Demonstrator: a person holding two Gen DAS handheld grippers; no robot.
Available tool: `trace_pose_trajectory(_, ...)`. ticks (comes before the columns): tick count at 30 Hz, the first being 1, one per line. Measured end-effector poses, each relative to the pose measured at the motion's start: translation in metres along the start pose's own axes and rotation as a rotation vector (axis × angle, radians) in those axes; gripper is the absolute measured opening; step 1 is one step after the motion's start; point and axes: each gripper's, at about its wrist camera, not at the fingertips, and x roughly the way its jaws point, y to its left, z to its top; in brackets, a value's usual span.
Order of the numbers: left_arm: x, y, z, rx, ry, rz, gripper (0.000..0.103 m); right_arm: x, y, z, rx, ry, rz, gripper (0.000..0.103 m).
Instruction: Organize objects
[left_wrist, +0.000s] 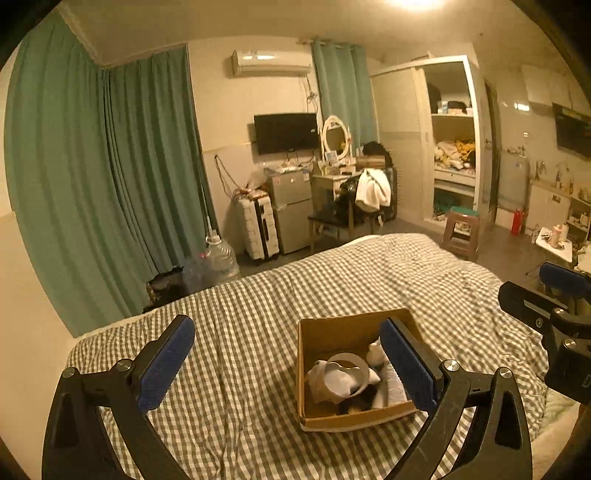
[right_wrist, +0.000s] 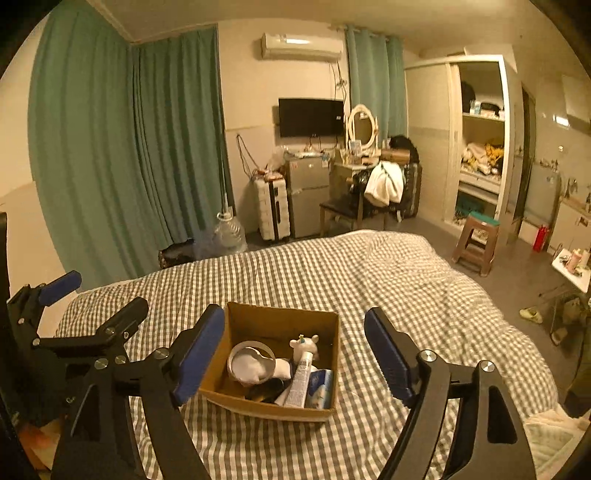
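**Desk:** What's in front of the cameras?

**Photographer:** A cardboard box (right_wrist: 271, 360) sits on a bed (right_wrist: 388, 280) covered in grey-and-white check, toward the near edge of the bed and well short of its far end. Both grippers hang above the cover, empty.

**Desk:** State of the fingers?

**Photographer:** The left gripper (left_wrist: 288, 365) has its blue-padded fingers (left_wrist: 166, 363) spread wide apart, nothing between them; from its own view the right-hand pad overlaps the box's right wall. The right gripper (right_wrist: 295, 358) is likewise spread wide, its fingers (right_wrist: 388, 356) standing either side of the box, the left pad just beside the box's left wall. I cannot tell whether either pad touches the cardboard.

**Desk:** Contents of the box?

**Photographer:** A roll of tape (right_wrist: 251, 360) on the left, lying over something white. A small white figurine (right_wrist: 304, 345) stands toward the back right. A white tube (right_wrist: 300, 382) leans in front of it, beside a blue-and-white packet (right_wrist: 321, 387) against the right wall. Something dark lies at the front; too dim to name.

**Desk:** Background?

**Photographer:** Green curtains (left_wrist: 110, 177), a wall-mounted television (left_wrist: 286, 133), an open wardrobe (left_wrist: 452, 136), a brown stool (right_wrist: 476, 240) on the floor past the bed's far right corner.
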Motion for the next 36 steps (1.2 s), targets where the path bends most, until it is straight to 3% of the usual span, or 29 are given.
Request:
trace_pose_trajectory(6, -0.046, -0.016, -0.013, 0.037, -0.073, 0.01, 0.103, -0.047, -0.006, -0.013, -0.001, -0.041, -0.021, 0.084)
trace_pose_trajectory(17, -0.073, -0.03, -0.05, -0.007, -0.054, -0.017, 0.103, -0.082, -0.016, -0.059, -0.006, -0.094, -0.052, 0.087)
trace_pose_trajectory(27, -0.048, -0.03, -0.109, -0.066, -0.065, 0.023, 0.103, -0.057, -0.041, -0.127, 0.052, -0.082, -0.077, 0.09)
trace_pose_trajectory(36, -0.03, -0.03, -0.15, -0.106, -0.01, 0.014, 0.103, -0.035, -0.044, -0.171, 0.069, -0.073, -0.037, 0.09)
